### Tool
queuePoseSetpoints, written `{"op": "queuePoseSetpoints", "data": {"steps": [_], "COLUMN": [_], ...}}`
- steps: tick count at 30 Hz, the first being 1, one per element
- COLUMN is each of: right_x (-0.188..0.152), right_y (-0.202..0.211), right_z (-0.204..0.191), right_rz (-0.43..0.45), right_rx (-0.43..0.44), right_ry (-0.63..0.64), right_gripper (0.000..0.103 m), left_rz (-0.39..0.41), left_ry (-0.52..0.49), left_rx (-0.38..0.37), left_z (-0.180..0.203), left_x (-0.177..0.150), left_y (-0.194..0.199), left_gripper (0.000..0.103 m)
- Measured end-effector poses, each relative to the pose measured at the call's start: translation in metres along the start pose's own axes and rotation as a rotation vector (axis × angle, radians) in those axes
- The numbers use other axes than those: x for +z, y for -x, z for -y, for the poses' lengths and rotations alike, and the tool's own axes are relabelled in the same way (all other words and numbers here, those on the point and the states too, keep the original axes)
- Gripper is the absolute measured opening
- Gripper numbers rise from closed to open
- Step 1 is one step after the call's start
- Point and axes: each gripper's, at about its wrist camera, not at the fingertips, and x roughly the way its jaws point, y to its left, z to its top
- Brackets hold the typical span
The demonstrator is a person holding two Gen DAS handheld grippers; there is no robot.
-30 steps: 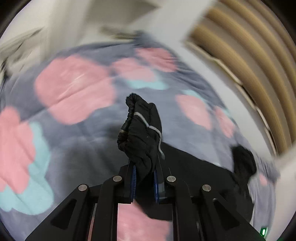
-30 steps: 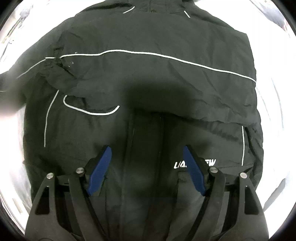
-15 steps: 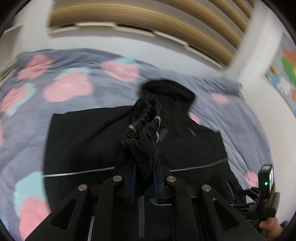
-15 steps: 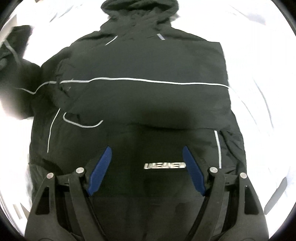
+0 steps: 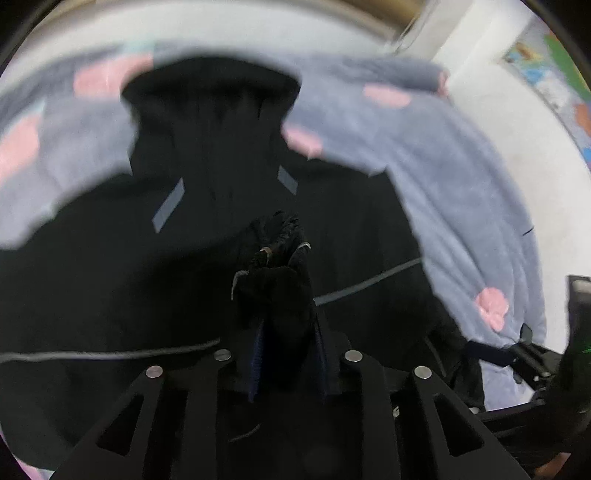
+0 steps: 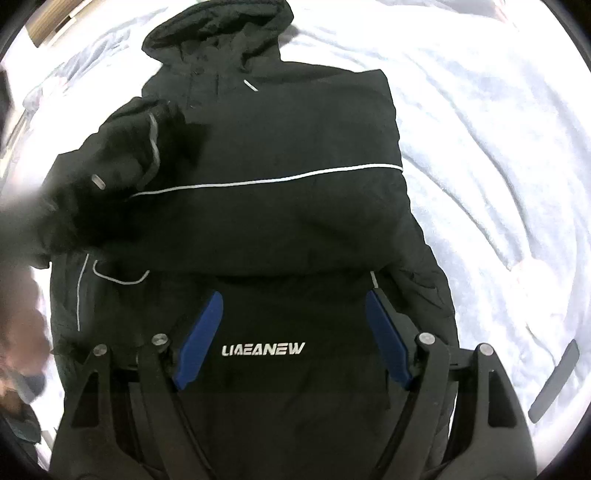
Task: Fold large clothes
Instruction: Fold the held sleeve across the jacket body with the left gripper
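**Q:** Grippers first: how many, and how do they stand?

**R:** Two. Low in the left wrist view, the left gripper [image 5: 288, 354] has a bunched black sleeve cuff [image 5: 275, 273] between its blue pads; its jaws are opening, and the blur hides whether the pads still press the cloth. In the right wrist view the right gripper [image 6: 291, 325] has its jaws wide apart, nothing between them.

**Q:** And the garment?

**R:** One black hooded jacket [image 6: 266, 206], spread flat across the middle of the frame. Nearest the right gripper is a white logo [image 6: 263, 349], one only. Above it one long white piping line crosses the chest. The hood [image 6: 218, 33] lies at the top centre.

**Q:** What's under it?

**R:** One grey blanket with pink flower patches [image 5: 461, 177]; I count about six patches in the left view.
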Motion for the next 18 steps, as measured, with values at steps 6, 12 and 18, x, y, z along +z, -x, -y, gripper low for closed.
{"op": "queuePoseSetpoints", "data": {"steps": [6,12,18], "right_x": [0.012,0.043,0.069], "right_y": [-0.012,-0.017,-0.042], "right_z": [0.001,-0.016,-0.04], "right_rz": [-0.02,0.008,-0.027], "right_rx": [0.059,0.196,0.327], "right_ry": [-0.004,0.003,-0.015], "right_gripper": [0.078,0.078,0.078], "left_rz": [-0.121,-0.091,-0.005], "left_ry": [0.172,0.189,0.286], "left_rx": [-0.23,-0.246,-0.177], "left_z": [-0.031,-0.047,-0.086], "left_x": [-0.027,-0.053,-0.067], "left_y": [-0.017,0.036,0.084], "left_gripper": [0.04,0.049,0.049]}}
